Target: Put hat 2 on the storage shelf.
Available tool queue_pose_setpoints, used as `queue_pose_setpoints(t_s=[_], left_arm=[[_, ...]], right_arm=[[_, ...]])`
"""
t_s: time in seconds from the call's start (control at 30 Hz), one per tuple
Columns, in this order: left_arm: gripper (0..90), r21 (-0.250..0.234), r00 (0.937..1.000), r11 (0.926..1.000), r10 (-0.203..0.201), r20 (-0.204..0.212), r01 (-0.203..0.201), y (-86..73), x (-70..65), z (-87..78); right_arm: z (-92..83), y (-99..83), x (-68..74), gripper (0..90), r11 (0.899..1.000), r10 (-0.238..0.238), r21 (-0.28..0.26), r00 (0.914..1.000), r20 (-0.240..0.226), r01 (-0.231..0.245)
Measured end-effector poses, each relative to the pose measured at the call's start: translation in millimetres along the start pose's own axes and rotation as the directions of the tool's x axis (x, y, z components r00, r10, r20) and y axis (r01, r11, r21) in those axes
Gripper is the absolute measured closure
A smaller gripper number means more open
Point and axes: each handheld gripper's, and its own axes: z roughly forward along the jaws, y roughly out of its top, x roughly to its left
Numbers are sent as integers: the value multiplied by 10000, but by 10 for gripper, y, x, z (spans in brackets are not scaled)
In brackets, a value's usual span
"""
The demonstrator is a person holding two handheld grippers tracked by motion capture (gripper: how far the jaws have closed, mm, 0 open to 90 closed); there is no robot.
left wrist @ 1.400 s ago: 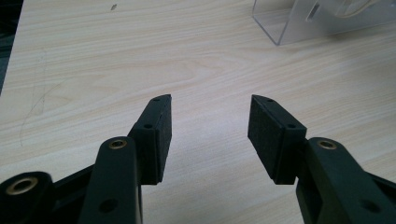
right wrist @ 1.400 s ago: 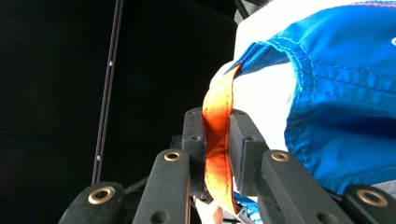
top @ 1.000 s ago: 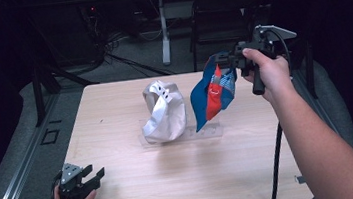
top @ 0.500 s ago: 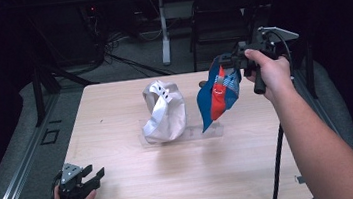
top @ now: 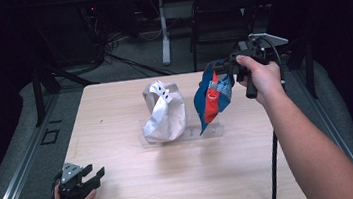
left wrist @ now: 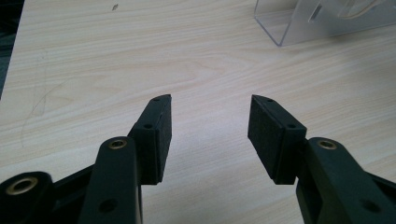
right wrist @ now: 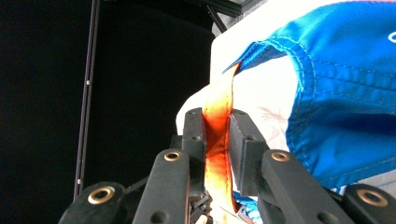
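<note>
A blue cap [top: 213,98] with a red and checked front hangs above the right end of a clear acrylic stand [top: 208,132]. My right gripper [top: 221,66] is shut on the cap's orange strap [right wrist: 219,102], and the blue fabric [right wrist: 341,93] spreads to the right of the jaws. A white cap [top: 163,112] rests upright on the stand's left end. My left gripper [top: 95,176] lies open at the table's near left corner, with bare wood between its pads [left wrist: 210,121]. A corner of the stand [left wrist: 299,23] shows ahead of it.
The wooden table [top: 140,194] has bare room in front of the stand. A dark chair [top: 220,19] and a white post [top: 163,35] stand behind the far edge. The floor around is dark, with cables.
The right hand and the hanging blue cap have shifted only slightly, a little lower over the stand. The left gripper has stayed still.
</note>
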Motion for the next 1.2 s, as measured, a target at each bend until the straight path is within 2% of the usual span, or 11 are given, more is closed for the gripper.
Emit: queue_pose_setpoints(t_s=[0.1,0.17,0.2,0.33,0.6,0.63,1.2], left_arm=[[500,-47,10000,10000,23,-6,-23,5,-8,22],[500,-16,10000,10000,29,8,-29,8,-11,28],[501,5,10000,10000,40,12,-40,8,-11,31],[501,79,10000,9999,71,2,-71,12,-14,28],[500,-6,10000,10000,21,41,-21,4,-10,30],[500,-42,10000,10000,17,38,-17,2,-10,32],[500,1,10000,10000,50,33,-50,-2,-8,23]], right_arm=[[38,-14,-12,782,10000,0,35,9999,106,-1],[45,-23,-21,781,9996,-174,236,9996,220,169],[59,-32,-25,782,9999,-109,116,9997,220,106],[98,-53,-99,781,9992,-143,365,9991,403,129],[143,-74,-176,781,9990,-94,430,9989,460,74],[152,-80,-170,781,9994,19,352,9989,473,-35],[141,-101,-156,762,9986,-318,446,9976,619,291]])
